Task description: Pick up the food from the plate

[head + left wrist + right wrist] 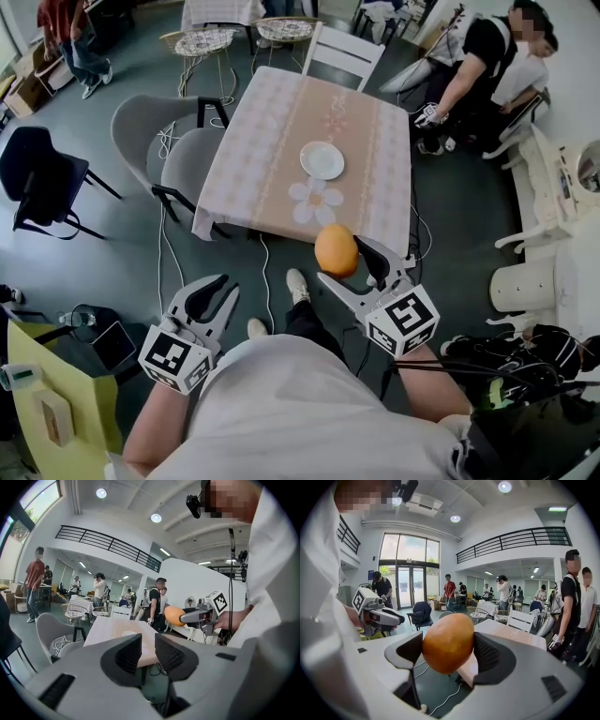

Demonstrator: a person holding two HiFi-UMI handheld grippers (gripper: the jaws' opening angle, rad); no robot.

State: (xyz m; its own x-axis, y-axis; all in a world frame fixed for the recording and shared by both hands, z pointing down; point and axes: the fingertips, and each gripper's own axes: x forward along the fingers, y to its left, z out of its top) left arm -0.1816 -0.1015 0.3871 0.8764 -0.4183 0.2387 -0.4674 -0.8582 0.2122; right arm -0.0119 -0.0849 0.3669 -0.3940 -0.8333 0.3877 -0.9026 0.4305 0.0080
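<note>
A: Items counted?
B: One round orange food piece (336, 250) is recorded, grasped in the right claw (449, 656) and held in the air just off the tabletop (262, 141) edge. One white plate (322, 160) is noted on the tabletop.
A: Left claw (148, 652)?
B: Released; jaws narrowly parted, nothing between.

The plate (322, 160) lies on the table (262, 141), toward its near right part. The food (336, 248) is off the plate, between the fingers of the right gripper (341, 261), before the table's near edge. The left gripper (225, 287) is to its left, nearer the person. Two chairs (141, 127) stand left of the table, and a third chair (342, 52) stands behind it.
</note>
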